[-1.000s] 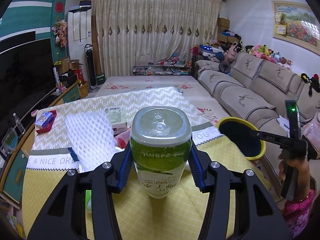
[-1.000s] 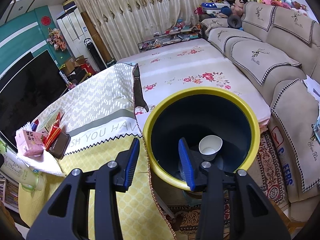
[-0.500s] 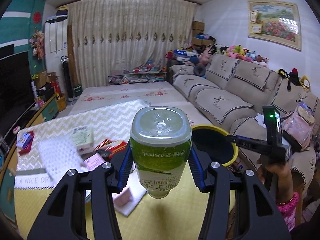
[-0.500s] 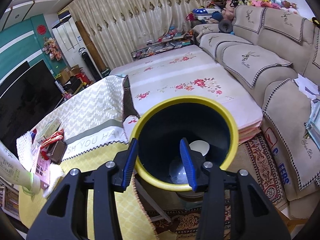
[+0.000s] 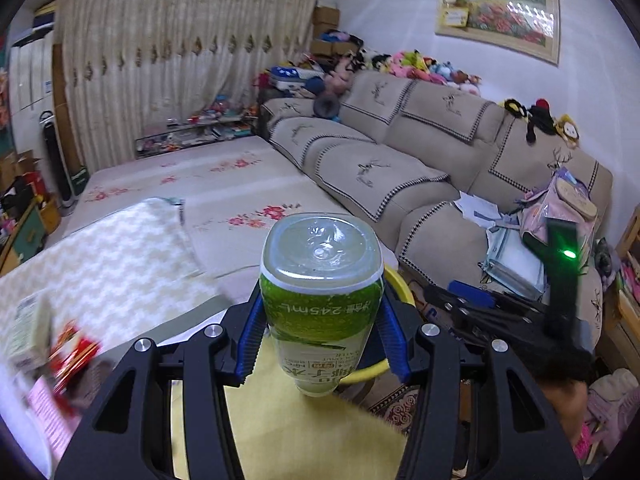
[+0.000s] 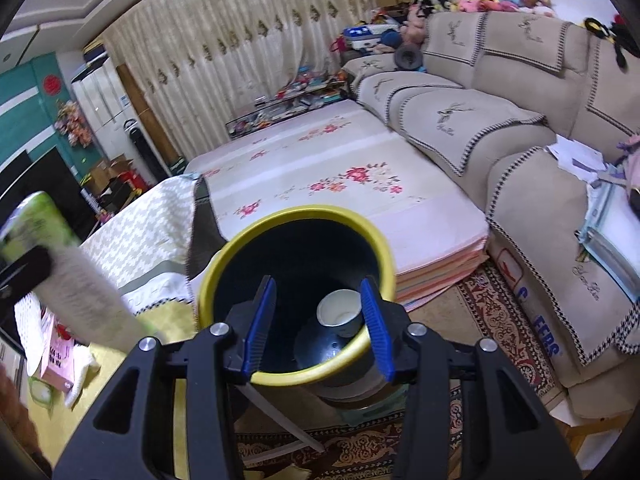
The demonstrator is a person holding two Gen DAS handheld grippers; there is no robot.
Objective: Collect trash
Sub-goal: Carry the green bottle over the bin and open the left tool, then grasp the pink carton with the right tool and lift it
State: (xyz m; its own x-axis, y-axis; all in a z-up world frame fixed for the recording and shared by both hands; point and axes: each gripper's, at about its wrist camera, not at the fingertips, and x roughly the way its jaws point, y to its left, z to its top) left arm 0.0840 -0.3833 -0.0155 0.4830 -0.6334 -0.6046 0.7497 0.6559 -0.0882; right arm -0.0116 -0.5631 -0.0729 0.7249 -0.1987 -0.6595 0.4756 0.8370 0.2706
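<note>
My left gripper (image 5: 320, 336) is shut on a green-labelled plastic bottle (image 5: 320, 296), base toward the camera, held in the air by the table's right edge. Behind it shows the yellow rim of the trash bin (image 5: 396, 284). In the right wrist view the bin (image 6: 224, 280), dark inside with a yellow rim, stands beside the table with a white paper cup (image 6: 338, 312) inside. My right gripper (image 6: 318, 324) is open and empty, with its fingers straddling the bin's near rim. The bottle (image 6: 44, 220) comes in blurred at the left of that view.
The yellow tablecloth (image 5: 280, 432) covers the table; snack wrappers and a pink packet (image 6: 56, 356) lie on it. A beige sofa (image 5: 400, 168) with papers stands at the right. A floral mat (image 6: 340, 184) and a patterned rug (image 6: 500, 320) cover the floor.
My left gripper has swung right with the bottle, from over the table toward the bin. My right gripper has opened wider at the bin's rim.
</note>
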